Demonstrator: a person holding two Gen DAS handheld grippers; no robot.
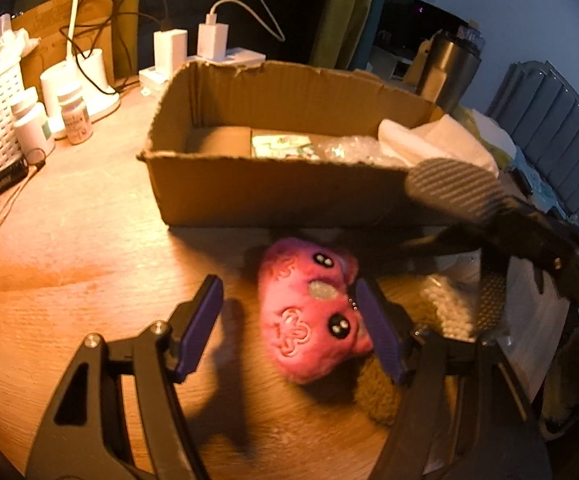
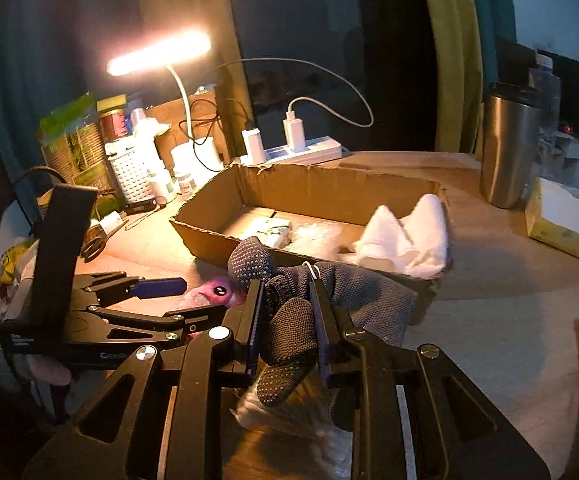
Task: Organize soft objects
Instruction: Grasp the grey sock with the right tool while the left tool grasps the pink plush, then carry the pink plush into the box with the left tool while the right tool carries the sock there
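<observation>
The grey knitted work gloves with dotted grip palms [image 2: 293, 340] are hanging pinched between the jaws of my right gripper [image 2: 287, 316], bunched and drooping just in front of the open brown cardboard box [image 2: 209, 236]. White folded cloth [image 2: 409, 240] is lying in that box's right end. My left gripper [image 1: 289, 328] is hovering with its purple-padded jaws spread on either side of the pink plush toy with black bead eyes [image 1: 309, 320], which is lying on the wooden tabletop [image 1: 89, 260] close to the box's front wall; I cannot tell whether the pads are touching it.
</observation>
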